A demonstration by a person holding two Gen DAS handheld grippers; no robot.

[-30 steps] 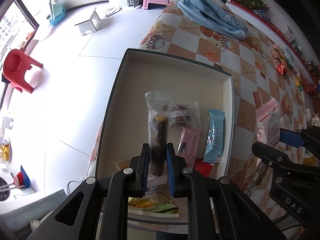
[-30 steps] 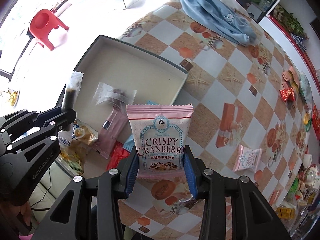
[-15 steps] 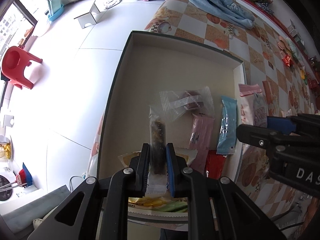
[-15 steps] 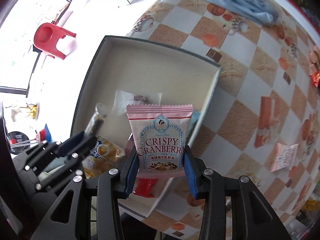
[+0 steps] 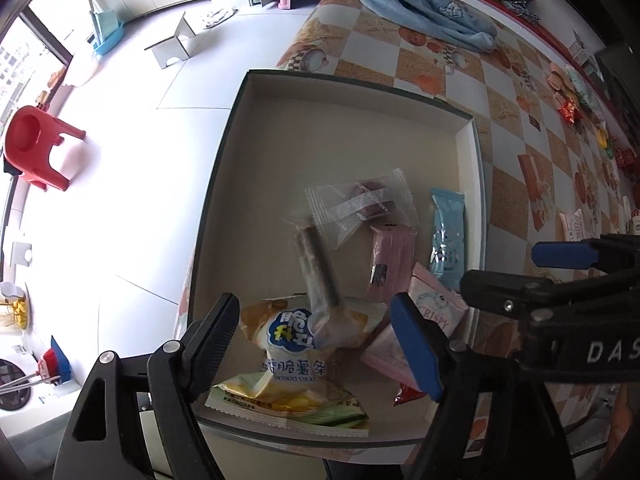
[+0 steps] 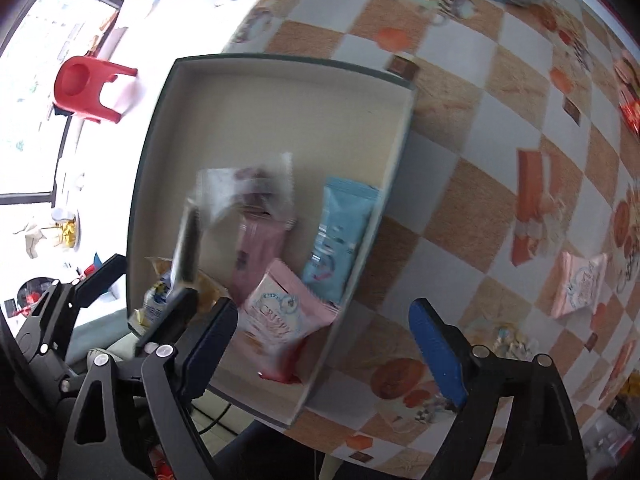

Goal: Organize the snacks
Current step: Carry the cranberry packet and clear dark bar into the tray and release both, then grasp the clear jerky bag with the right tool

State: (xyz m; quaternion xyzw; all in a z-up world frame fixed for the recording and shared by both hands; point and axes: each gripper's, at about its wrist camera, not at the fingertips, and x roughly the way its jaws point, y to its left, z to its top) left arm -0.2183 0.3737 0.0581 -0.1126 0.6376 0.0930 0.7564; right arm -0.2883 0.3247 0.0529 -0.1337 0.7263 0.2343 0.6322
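Note:
A shallow beige box (image 5: pixel 360 84) with a dark rim sits at the table's edge. My left gripper (image 5: pixel 320 340) hangs over its near end with its jaws opening. The dark stick snack in a clear wrapper (image 5: pixel 316 268) is loose between them, tilted and blurred, its lower end on a yellow potato-sticks packet (image 5: pixel 292 360). My right gripper (image 6: pixel 322 348) is over the box's right wall (image 6: pixel 400 152), its jaws opening too. The pink Crispy Cranberry packet (image 6: pixel 280 320) is free of its pads and lies tilted inside the box on a red packet (image 5: pixel 408 392).
Inside the box lie a clear-wrapped dark snack (image 5: pixel 360 204), a pink bar (image 5: pixel 390 260) and a light blue packet (image 5: pixel 446 240). Another pink packet (image 6: pixel 580 284) lies on the checkered tablecloth. A blue cloth (image 5: pixel 420 12) is at the far end. A red stool (image 5: pixel 36 148) stands on the floor.
Both grippers have gone from shut to wide apart. The stick snack has dropped from the left jaws and the pink packet from the right. The right gripper has sunk toward the box.

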